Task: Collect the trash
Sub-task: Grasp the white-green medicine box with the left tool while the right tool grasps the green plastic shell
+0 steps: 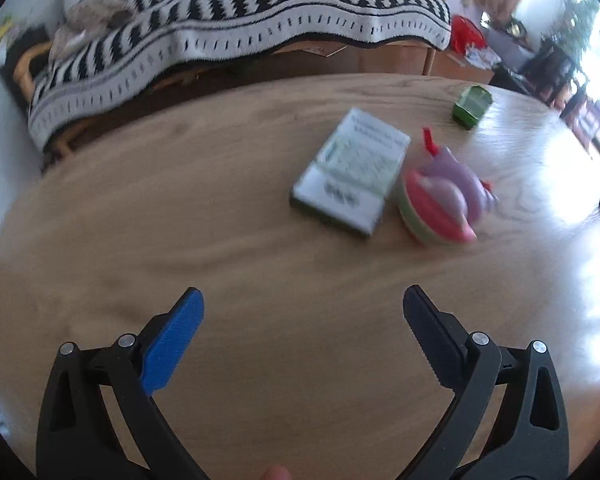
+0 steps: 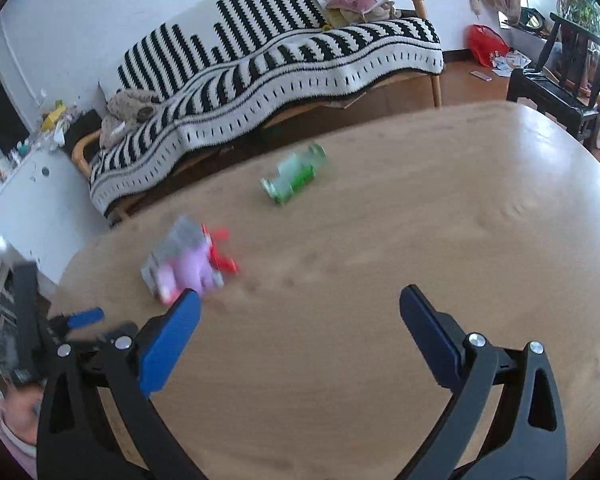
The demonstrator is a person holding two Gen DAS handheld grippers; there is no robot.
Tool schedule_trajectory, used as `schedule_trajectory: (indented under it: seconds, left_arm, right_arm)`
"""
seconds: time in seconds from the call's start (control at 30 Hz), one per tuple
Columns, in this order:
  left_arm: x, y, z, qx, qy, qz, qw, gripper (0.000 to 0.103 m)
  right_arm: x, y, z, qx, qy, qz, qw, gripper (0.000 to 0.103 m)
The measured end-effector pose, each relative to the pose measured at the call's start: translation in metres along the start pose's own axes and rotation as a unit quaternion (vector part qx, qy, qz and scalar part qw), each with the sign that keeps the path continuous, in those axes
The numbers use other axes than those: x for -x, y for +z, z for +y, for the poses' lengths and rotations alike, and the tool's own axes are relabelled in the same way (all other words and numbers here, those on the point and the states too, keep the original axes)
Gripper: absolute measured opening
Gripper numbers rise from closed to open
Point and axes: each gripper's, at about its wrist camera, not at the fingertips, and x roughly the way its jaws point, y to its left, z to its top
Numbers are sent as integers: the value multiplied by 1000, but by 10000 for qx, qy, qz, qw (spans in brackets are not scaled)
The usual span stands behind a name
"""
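Trash sits mid-table toward the far edge: white box (image 1: 350, 172), pink-purple wrapper (image 1: 446, 196) touching it, green carton (image 1: 471, 106) nearer the far edge. Left gripper (image 1: 302, 312) and right gripper (image 2: 300, 312) both wide, empty — we'd approach low, straddle one item squarely.

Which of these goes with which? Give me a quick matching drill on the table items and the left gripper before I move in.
Things:
1. flat white box
2. small green carton
3. purple and pink bundle
4. left gripper

Descriptions:
A. open, holding nothing
B. far side of the table
C. lying flat, printed face up
D. right beside the white box

Pairs: 1-C, 2-B, 3-D, 4-A
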Motion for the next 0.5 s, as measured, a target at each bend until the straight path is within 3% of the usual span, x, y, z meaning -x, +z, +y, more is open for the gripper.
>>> schedule_trajectory:
  seconds: [0.27, 0.5]
  left_arm:
    - [-25, 39, -5, -527, -142, 80, 9985, 97]
    - [-54, 64, -18, -1051, -145, 221, 9941, 98]
  right_arm:
    - [-91, 73, 34, 196, -549, 295, 9979, 96]
    - [-169, 101, 37, 120, -1292, 679, 9892, 96]
